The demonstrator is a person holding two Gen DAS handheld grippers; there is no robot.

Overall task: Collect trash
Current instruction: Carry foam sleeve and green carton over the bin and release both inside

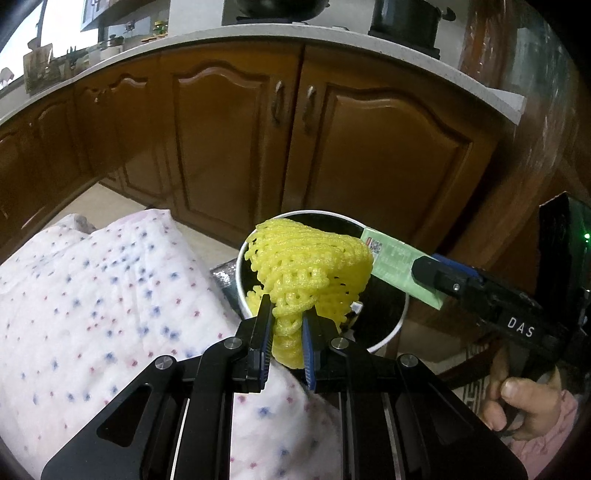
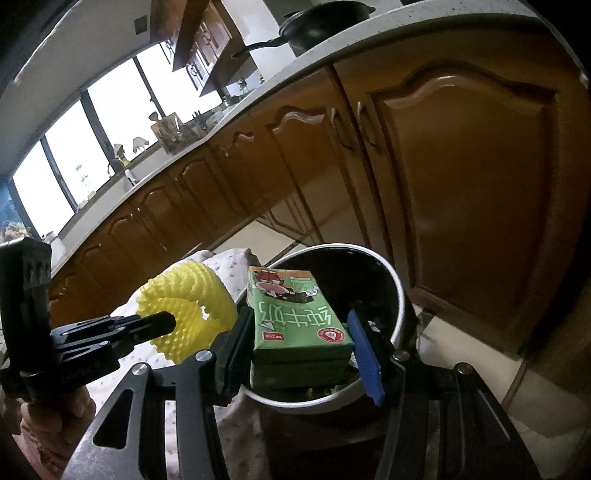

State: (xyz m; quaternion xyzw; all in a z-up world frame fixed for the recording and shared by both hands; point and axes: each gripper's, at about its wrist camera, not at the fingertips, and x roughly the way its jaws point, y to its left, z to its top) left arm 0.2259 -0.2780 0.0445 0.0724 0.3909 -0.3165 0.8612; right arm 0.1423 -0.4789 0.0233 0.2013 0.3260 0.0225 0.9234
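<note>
Yellow foam net (image 1: pixel 306 266) at lower centre of left wrist view, bunched end pinched between fingers of left tool (image 1: pixel 286 332), rest fanning up over the bin's near rim. Left tool nearly closed, squeezing the net tight. Green milk carton (image 2: pixel 295 325) at lower centre of right wrist view, hanging over the bin mouth; in left view, poking in from right-centre. Right tool (image 2: pixel 301 350) spread about carton width: left finger flat against carton side, blue pad on the right looks a touch off the carton, so can't tell if grip is firm or just loosened.

White-rimmed bin w/ dark liner (image 2: pixel 397 295) directly below both items, some scraps visible inside near the bottom edge. Dotted white cloth (image 1: pixel 110 288) filling lower left of left view, just beside the bin. Brown cabinets (image 1: pixel 229 140) across the background, desk edge (image 1: pixel 258 35) curving along the top w/ pots on it.

Step, by the look: drop phase, both pieces of trash over the bin. Next move prob. calls for opening both tools fully; net overhangs the rim, so needs shifting further over the opening first, else may snag on rim or fall onto cloth.
</note>
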